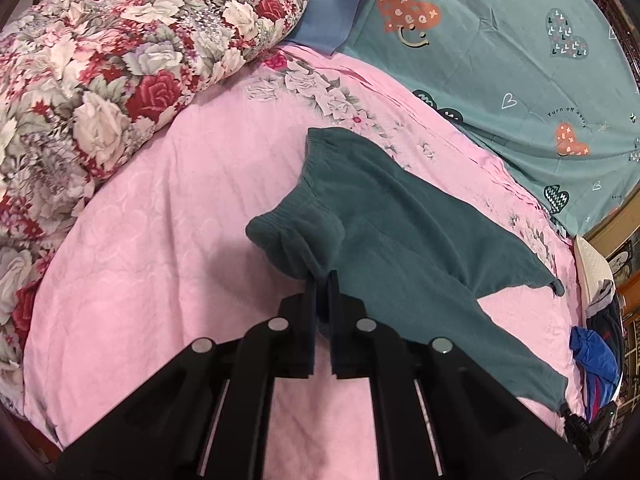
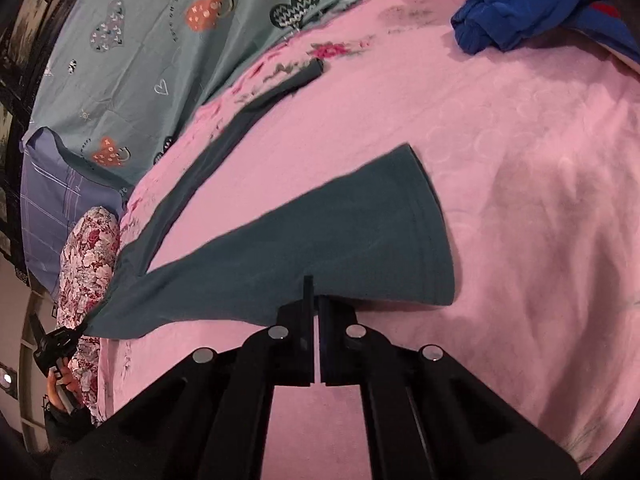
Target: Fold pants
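- While the dark teal pants lie spread across the pink bedsheet, both grippers have a pinch of them, one at each end.
- The left gripper is clamped down, jaws nearly together, with a bunch of the waistband end caught between the tips. The ribbed waistband puffs up just past the fingers, lifted a bit off the sheet.
- From there the fabric runs away to the right in the left wrist view, splitting into two legs; the far leg ends near the bed's right edge, the near one trails down toward the lower right.
- The right gripper is pinched closed too, jaws pretty much together, on the edge of the near leg, a little way in from the hem. No earlier shot here, so that's all I can say.
- In the right wrist view that leg fans out flat right in front of the fingertips, hem to the right, the rest stretching left toward the other gripper, which you can spot small at the left edge with a hand on it.
- The other leg is a thin strip farther up the bed.
- Around it: a floral quilt, a teal heart-print cover and a blue garment by the edge.
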The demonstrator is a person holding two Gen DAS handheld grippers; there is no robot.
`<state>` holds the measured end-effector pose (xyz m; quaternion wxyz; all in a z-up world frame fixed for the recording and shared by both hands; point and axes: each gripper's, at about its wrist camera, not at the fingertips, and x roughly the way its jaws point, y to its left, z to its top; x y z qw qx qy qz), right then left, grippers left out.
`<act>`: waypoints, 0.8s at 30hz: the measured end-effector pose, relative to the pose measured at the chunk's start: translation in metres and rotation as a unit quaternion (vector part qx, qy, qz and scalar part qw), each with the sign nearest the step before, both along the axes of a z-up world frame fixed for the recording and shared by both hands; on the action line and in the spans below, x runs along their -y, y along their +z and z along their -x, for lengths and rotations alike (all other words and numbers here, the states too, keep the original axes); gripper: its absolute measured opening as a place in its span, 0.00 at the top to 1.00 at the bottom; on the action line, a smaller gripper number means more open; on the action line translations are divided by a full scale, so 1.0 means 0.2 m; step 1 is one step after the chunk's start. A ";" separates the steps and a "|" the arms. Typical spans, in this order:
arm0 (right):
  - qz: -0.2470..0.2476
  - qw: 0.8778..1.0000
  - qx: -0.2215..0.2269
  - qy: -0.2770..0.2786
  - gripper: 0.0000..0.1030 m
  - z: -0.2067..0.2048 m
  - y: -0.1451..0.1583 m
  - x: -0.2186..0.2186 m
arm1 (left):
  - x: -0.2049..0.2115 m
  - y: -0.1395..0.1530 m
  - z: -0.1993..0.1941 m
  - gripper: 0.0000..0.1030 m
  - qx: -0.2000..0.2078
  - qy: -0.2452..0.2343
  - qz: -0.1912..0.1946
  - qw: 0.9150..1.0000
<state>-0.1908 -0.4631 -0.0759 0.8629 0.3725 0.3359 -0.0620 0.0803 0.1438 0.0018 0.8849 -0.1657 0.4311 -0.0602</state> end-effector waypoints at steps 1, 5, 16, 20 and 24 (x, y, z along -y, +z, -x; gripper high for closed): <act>0.007 1.000 0.010 -0.001 0.99 0.02 0.04 0.00 | -0.01 0.00 0.02 0.96 -0.002 0.000 0.001 1.000; 0.033 0.998 0.053 0.000 0.99 0.12 0.23 -0.01 | -0.07 -0.01 0.12 0.96 -0.001 0.005 0.004 1.000; 0.017 1.000 0.016 0.010 0.99 0.07 0.16 0.07 | -0.17 -0.15 0.25 0.95 -0.034 0.022 -0.015 0.999; 0.078 0.991 0.102 0.044 0.99 0.03 0.57 -0.02 | -0.17 0.00 0.25 0.95 0.000 0.024 -0.032 0.999; 0.120 0.985 0.115 0.043 0.99 0.15 0.71 -0.05 | -0.13 0.05 0.33 0.94 0.007 0.003 -0.025 1.000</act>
